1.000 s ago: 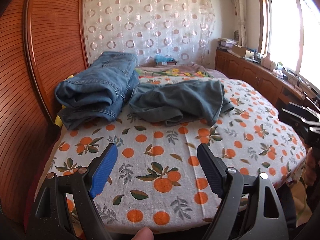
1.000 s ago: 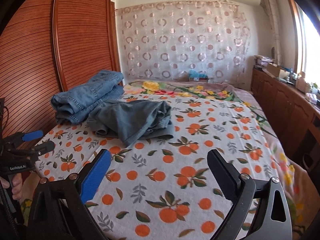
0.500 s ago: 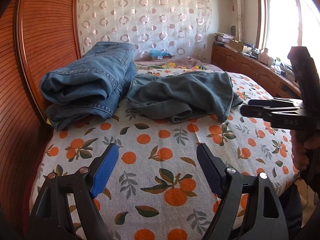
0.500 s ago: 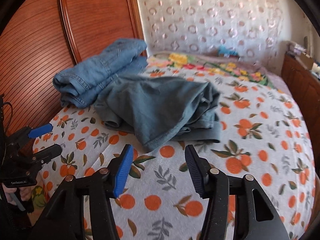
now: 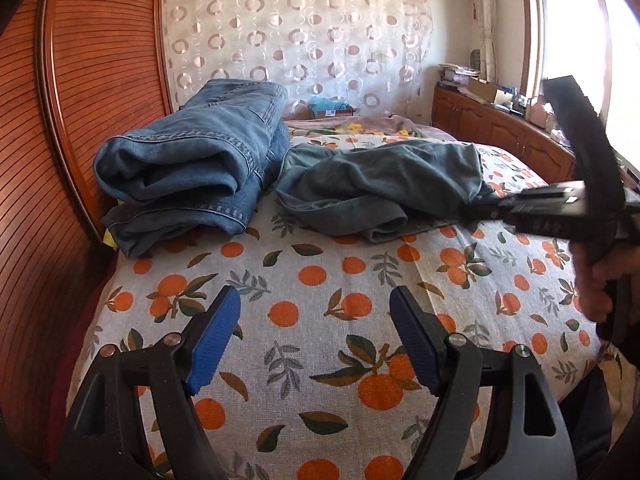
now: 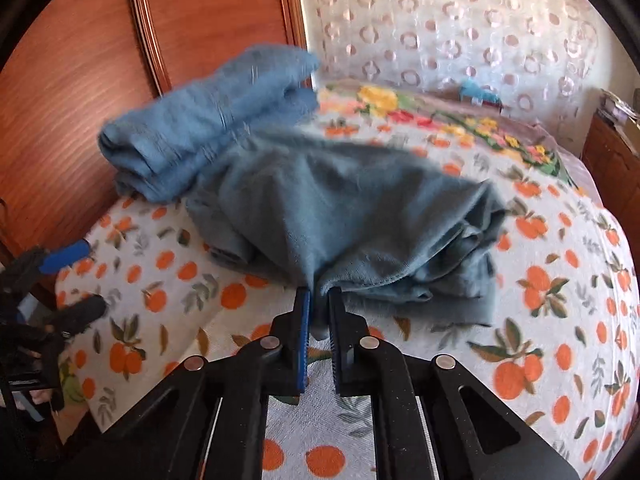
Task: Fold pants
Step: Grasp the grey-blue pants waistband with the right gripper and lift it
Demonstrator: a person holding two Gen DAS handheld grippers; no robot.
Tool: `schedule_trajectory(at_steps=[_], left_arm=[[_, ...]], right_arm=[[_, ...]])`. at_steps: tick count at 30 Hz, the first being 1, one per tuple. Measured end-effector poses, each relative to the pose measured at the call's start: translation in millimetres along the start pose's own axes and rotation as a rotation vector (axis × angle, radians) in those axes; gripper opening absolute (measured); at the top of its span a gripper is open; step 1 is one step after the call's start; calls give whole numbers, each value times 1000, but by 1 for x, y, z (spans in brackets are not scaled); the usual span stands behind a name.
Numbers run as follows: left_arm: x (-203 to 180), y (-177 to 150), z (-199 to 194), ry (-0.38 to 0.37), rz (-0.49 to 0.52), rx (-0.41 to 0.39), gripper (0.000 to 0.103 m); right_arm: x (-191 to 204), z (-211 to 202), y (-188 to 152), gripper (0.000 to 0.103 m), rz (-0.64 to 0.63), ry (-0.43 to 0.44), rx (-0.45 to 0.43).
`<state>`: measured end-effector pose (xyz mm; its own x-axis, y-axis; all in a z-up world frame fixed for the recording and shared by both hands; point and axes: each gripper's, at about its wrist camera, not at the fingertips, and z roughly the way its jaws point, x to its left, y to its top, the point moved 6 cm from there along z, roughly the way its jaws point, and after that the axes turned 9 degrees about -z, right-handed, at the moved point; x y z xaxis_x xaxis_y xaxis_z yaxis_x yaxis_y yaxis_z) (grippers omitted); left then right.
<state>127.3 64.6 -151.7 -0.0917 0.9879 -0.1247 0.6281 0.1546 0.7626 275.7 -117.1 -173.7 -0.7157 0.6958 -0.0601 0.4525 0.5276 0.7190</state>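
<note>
The right gripper (image 6: pixel 319 312) has just closed, apparently pinching the crumpled grey-blue pants (image 6: pixel 352 216) at their near edge. At nine o'clock, the left gripper (image 5: pixel 314 334) hovers spread over the orange-print bedsheet (image 5: pixel 320 280).

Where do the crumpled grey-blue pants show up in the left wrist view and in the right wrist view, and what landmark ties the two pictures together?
Left wrist view: the crumpled grey-blue pants lie right of centre, on the bed's far half.
Right wrist view: they fill the centre, their near edge pinched in the right tool.
Shared landmark: the folded blue jeans, touching the pants' left side in both views.
</note>
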Motion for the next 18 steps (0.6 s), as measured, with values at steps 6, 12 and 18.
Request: schedule_trajectory(at_steps=[6,12,18], left_arm=[[-1,1,1,-6,-9,1,78],[-13,5,-3,-29,10,-17,78],[-31,4,-5,-67,43,-21,78]], right_arm=[[-28,-79,-3,5,48,-61,-131],[-65,-155,-27,5,100,-171,-208],[-110,-215,-79,5,195,-324,-219]])
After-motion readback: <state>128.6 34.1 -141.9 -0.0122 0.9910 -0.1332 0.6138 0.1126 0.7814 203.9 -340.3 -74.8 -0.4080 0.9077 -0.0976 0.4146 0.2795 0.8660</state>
